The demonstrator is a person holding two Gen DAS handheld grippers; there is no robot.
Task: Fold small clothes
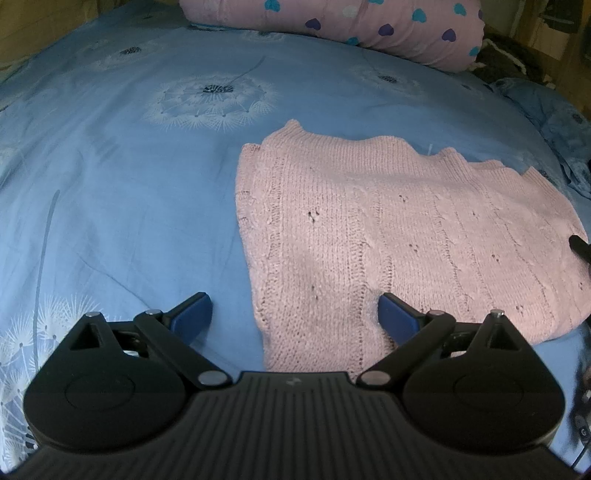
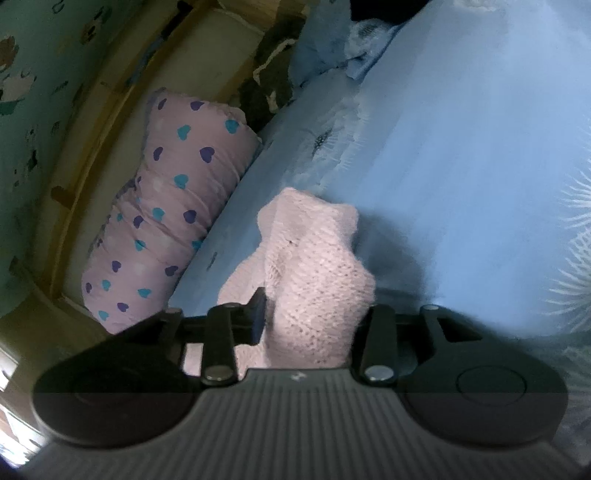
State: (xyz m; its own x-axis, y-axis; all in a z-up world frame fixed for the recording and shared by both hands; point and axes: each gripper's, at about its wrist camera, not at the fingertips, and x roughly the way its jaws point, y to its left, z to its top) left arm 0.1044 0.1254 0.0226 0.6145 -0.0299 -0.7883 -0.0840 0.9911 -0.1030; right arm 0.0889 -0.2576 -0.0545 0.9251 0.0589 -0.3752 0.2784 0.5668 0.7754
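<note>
A pale pink knitted garment (image 1: 388,229), ribbed and dotted with small eyelet holes, lies spread on a light blue bedsheet printed with white dandelion heads (image 1: 122,155). In the left wrist view it covers the right half of the bed surface, its scalloped far edge turned towards a fat pink bolster pillow patterned with teal and purple hearts (image 1: 369,26) that lies across the head of the bed. The left gripper (image 1: 295,317) hangs just above the garment's near edge with its blue-padded fingers (image 1: 192,315) spread wide; one pad is over bare sheet, the other over the knit, and nothing is pinched between them.

In the right wrist view a bunched fold of the same pink knit (image 2: 314,277) rises up between the fingers of the right gripper (image 2: 310,317). The fabric fills the gap and hides the right-hand pad, so the jaws appear clamped on the garment, though the contact on that side cannot be seen clearly. A dark shadow falls on the sheet behind the lifted fold. Beyond it sits the heart-print bolster, lying against a wooden bed frame (image 2: 92,155), with a heap of dark clothing (image 2: 269,70) and crumpled blue bedding (image 2: 328,48) crowding the far corner
</note>
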